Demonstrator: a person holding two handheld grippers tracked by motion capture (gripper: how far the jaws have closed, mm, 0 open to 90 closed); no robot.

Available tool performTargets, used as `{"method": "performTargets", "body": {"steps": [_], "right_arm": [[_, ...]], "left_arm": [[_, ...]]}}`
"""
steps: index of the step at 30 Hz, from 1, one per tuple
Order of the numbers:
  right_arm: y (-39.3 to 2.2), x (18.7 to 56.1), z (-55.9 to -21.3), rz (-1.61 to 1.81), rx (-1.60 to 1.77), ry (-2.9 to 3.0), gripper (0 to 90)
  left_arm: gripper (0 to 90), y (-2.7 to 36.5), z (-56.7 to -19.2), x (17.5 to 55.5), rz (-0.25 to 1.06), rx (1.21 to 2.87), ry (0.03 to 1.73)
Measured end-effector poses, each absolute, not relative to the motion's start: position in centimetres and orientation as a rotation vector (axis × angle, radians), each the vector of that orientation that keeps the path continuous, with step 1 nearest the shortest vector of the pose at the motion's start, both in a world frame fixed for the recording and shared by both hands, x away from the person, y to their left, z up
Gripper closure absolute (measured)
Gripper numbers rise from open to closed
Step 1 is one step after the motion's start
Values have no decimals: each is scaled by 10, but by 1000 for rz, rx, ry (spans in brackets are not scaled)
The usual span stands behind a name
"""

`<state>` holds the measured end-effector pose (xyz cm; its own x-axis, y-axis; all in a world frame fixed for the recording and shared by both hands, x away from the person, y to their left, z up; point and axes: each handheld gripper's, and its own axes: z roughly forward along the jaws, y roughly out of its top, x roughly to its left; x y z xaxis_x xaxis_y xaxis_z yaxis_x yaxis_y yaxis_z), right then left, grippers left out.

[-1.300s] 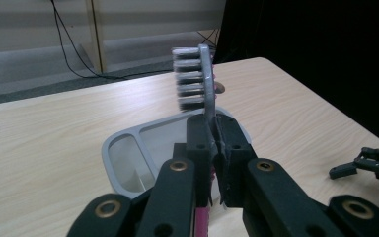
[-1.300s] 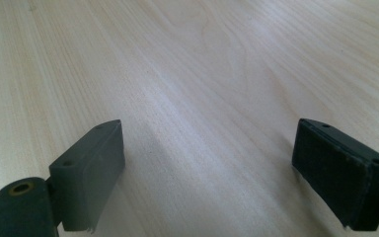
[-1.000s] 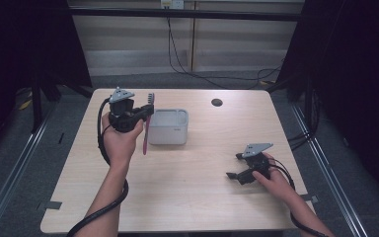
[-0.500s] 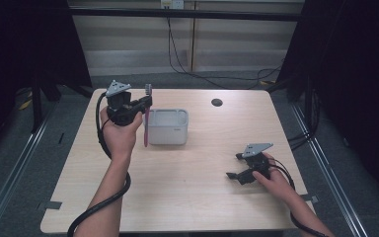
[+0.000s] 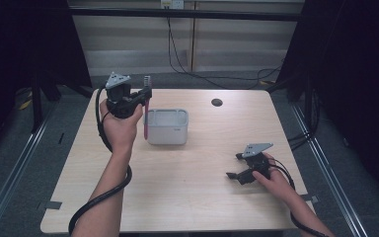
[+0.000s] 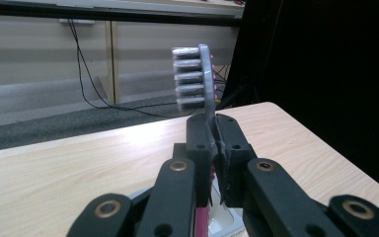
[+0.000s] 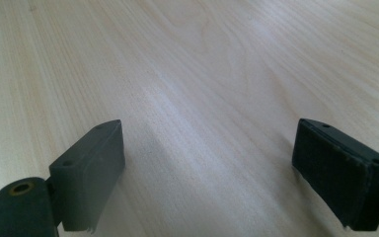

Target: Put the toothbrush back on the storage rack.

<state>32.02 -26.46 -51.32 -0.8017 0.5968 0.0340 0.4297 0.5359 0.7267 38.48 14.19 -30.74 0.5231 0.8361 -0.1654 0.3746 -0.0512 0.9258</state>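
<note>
My left gripper [image 5: 147, 94] is raised over the table's back left, shut on a toothbrush [image 5: 145, 116] that stands upright. Its grey bristled head [image 6: 193, 76] rises above the jaws and its pink handle [image 6: 201, 222] hangs below them, next to the left wall of a grey box [image 5: 168, 127]. In the left gripper view the jaws pinch the toothbrush's neck. My right gripper [image 5: 233, 167] rests low on the table at the front right, open, with bare wood between its jaws [image 7: 207, 163].
A light wooden table [image 5: 197, 197] holds the grey box near its middle back. A small dark round hole [image 5: 216, 102] sits at the back right. Cables run along the floor behind the table. Dark curtains stand at both sides.
My left gripper has lifted the toothbrush and carried it a little toward the back of the table, beside the box. The right gripper has stayed put.
</note>
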Motion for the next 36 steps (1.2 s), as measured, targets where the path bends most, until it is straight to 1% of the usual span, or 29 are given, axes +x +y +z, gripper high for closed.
{"method": "performTargets", "body": {"steps": [23,36], "right_arm": [[-265,320,-513,1119,872,2556,122],[-265,320,-513,1119,869,2557,123]], "left_arm": [[859,135,-281,397,552,1608,1022],[858,133,-279,408,556,1579,1021]]}}
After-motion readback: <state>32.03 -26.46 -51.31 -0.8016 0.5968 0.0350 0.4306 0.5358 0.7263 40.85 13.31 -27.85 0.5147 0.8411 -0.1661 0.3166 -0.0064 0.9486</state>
